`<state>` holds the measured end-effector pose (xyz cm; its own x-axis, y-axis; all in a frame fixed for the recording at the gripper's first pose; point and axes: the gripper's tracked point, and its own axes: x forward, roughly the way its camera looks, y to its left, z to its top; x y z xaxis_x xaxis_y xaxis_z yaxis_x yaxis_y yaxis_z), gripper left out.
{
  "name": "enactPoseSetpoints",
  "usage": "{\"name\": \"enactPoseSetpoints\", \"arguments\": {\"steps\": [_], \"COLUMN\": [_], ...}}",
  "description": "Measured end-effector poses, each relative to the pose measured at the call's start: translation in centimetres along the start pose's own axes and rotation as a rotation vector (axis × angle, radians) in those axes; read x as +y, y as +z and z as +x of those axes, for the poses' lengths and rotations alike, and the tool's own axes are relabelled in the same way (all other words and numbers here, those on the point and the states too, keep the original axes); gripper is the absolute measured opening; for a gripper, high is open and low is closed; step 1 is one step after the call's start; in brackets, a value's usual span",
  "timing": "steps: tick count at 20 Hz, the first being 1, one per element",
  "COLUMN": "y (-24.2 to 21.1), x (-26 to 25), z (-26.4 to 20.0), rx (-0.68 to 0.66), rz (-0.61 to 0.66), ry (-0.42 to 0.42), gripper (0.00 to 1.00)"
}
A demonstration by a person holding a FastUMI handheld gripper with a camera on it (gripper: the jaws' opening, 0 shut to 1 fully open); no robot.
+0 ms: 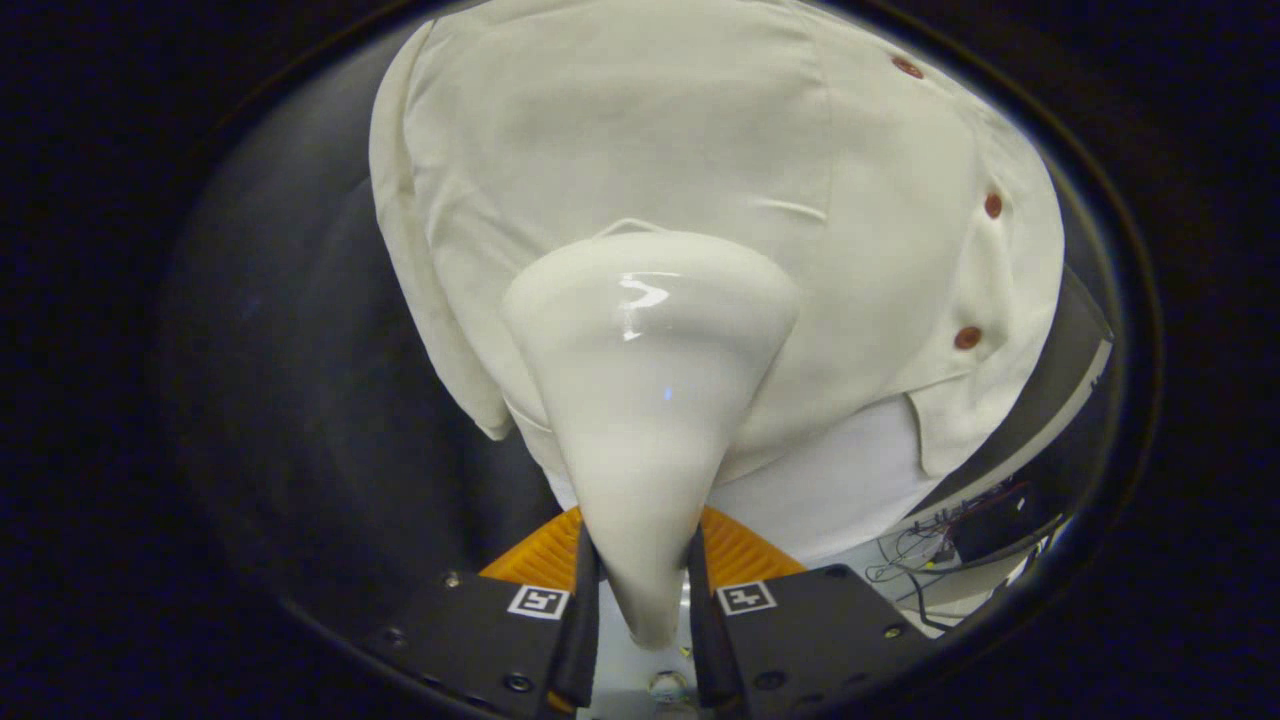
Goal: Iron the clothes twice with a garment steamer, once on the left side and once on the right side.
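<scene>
Steamer (640,400) nozzle face hidden against cream shirt (620,130); glossy, cone-shaped body. Gripper (642,600) fingers pinch its narrow handle at frame bottom. Brown buttons (967,337) at right.

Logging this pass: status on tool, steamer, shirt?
Tool shut on steamer. Steamer head against the cream shirt, beside the button placket. Nothing in the way.
</scene>
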<state>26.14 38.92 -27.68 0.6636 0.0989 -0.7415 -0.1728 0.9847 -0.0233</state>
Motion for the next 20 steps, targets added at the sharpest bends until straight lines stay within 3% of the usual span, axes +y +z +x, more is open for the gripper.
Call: {"name": "enactPoseSetpoints", "arguments": {"steps": [9, 20], "y": [1.1, 5.4], "x": [0.0, 0.1], "z": [-1.3, -4.6], "rx": [0.002, -0.264], "rz": [-0.004, -0.075], "ry": [0.053, 0.218], "gripper": [0.4, 0.39]}}
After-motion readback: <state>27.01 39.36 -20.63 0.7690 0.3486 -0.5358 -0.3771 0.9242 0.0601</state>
